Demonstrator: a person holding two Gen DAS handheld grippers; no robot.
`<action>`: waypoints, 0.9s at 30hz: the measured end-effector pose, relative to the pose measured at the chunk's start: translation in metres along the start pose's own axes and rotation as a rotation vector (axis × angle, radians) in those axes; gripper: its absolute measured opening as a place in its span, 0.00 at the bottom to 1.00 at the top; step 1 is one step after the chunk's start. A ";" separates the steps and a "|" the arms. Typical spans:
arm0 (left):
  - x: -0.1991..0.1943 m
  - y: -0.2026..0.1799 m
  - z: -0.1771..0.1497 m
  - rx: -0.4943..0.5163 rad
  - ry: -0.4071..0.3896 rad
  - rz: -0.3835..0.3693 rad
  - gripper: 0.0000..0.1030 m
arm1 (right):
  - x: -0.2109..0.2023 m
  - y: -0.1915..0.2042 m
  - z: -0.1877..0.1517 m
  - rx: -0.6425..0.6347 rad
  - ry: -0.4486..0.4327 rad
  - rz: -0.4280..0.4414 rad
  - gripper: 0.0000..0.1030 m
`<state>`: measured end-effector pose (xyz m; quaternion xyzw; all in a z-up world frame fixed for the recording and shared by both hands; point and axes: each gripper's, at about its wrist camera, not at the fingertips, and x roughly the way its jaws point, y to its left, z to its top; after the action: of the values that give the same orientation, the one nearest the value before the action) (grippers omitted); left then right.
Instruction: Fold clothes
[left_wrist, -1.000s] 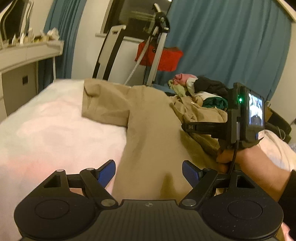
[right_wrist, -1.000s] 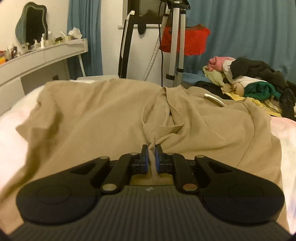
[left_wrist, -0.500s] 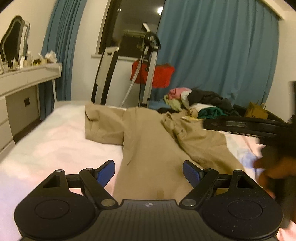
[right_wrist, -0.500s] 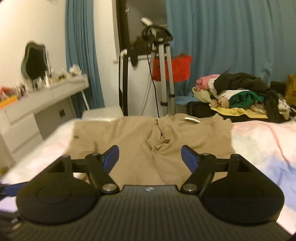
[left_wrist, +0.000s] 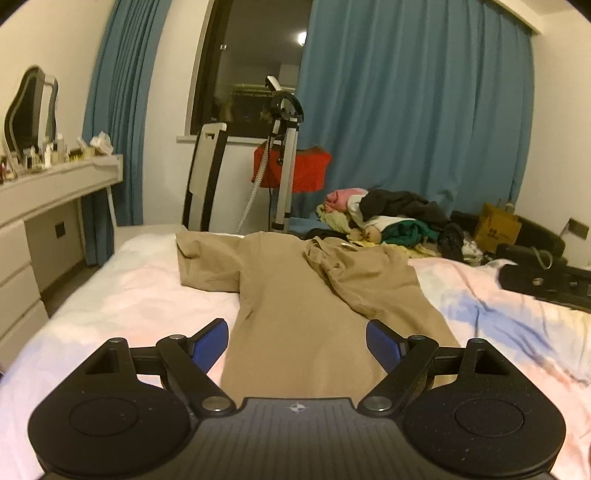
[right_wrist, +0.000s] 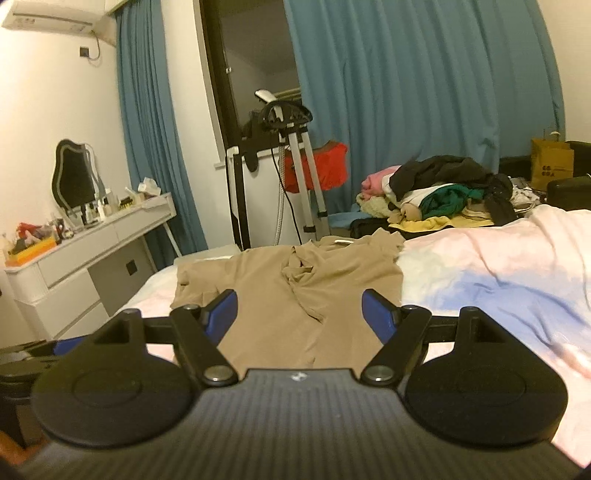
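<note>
A second ago the right gripper (right_wrist: 299, 314) was pinched on a ridge of cloth at the middle of the tan short-sleeved shirt (left_wrist: 295, 295); now its blue pads stand wide apart with nothing between them, and it has pulled back and up from the bed (left_wrist: 122, 295). The left gripper (left_wrist: 297, 345) was spread apart then and is spread apart now, hovering over the shirt's near hem with no cloth in it. The shirt lies lengthwise down the middle of the bed, collar toward the far edge: on the left one sleeve is spread flat toward the bed's left edge, while on the right the other side is laid over the body in a slanting flap, so it reads as a half-made fold with the left sleeve yet to come in, though that is a judgement from how it lies. The crumpled collar area hides how neat the fold is, and the near hem is cut off behind both gripper bodies. Beyond the far right corner a pile of mixed clothes (left_wrist: 399, 218) sits; which pieces are in it is hard to make out.
</note>
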<state>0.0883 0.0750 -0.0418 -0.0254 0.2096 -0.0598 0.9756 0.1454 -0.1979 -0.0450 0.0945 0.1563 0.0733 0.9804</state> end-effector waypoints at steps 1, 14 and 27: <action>-0.002 -0.002 0.000 0.002 0.001 0.009 0.81 | -0.004 -0.002 -0.002 -0.001 -0.006 -0.001 0.73; 0.049 0.021 -0.005 -0.217 0.235 -0.025 0.81 | -0.013 -0.021 -0.011 0.059 0.043 0.032 0.73; 0.239 0.144 -0.010 -0.957 0.185 -0.087 0.80 | 0.037 -0.044 -0.020 0.148 0.146 0.077 0.73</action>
<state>0.3155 0.1868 -0.1588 -0.4742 0.2981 0.0004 0.8284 0.1788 -0.2313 -0.0840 0.1670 0.2283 0.1060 0.9533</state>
